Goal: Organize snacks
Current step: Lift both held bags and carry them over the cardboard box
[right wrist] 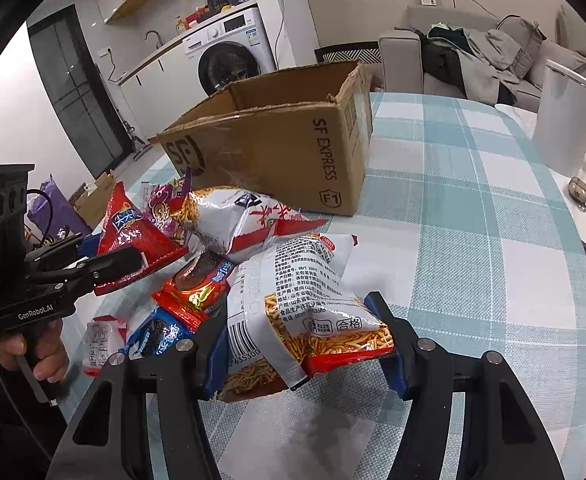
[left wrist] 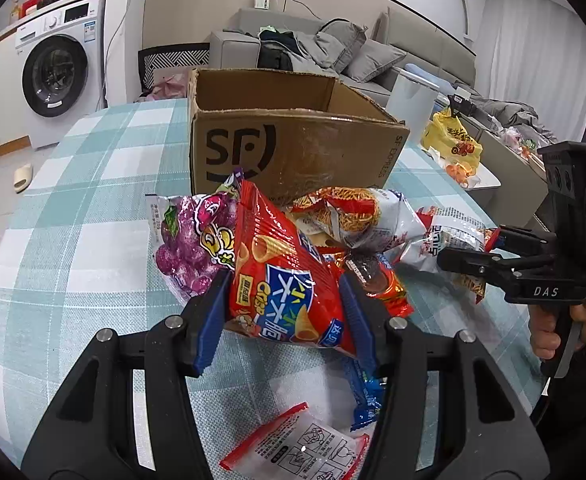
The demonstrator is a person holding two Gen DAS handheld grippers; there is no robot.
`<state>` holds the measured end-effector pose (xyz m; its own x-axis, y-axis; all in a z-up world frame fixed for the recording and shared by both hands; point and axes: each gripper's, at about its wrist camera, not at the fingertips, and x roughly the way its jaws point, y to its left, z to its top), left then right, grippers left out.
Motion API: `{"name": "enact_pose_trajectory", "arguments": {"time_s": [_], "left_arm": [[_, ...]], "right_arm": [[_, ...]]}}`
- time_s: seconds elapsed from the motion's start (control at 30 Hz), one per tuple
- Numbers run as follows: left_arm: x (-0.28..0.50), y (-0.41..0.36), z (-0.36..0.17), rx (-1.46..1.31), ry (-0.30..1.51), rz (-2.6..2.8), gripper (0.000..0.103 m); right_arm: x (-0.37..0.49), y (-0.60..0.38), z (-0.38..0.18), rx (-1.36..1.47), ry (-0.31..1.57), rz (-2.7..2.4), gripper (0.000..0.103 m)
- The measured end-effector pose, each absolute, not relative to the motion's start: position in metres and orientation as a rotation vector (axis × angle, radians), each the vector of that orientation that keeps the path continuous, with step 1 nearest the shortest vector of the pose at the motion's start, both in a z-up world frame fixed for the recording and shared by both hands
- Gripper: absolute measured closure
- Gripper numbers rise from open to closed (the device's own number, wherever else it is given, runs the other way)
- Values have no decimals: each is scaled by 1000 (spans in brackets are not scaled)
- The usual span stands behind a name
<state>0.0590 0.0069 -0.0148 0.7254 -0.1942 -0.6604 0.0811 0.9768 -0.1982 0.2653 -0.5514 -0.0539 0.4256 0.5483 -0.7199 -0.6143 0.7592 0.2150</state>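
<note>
Left gripper (left wrist: 285, 312) pinches a glossy red chip bag (left wrist: 281, 276) at centre; right gripper (right wrist: 305, 344) pinches a crinkly white noodle bag (right wrist: 305, 300). Open cardboard box (left wrist: 293, 148) behind; bare checked tablecloth (right wrist: 473, 240) stretches right

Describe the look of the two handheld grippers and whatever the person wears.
Both are black, angular frames with silver pivot bolts and blue pads on the fingers. The left gripper reads "GenRobot.AI" on its side, has a pistol handle with a trigger, and a thin black cable hangs from it. The right gripper reads "DAS". Both sleeves are dark.
</note>
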Motion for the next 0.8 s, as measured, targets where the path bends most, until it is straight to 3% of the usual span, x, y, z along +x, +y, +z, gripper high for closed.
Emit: {"name": "enact_pose_trajectory", "arguments": {"time_s": [0.8], "left_arm": [[44, 6, 24, -157, 661, -121, 51]], "right_arm": [[261, -575, -14, -2, 743, 661, 41]]}}
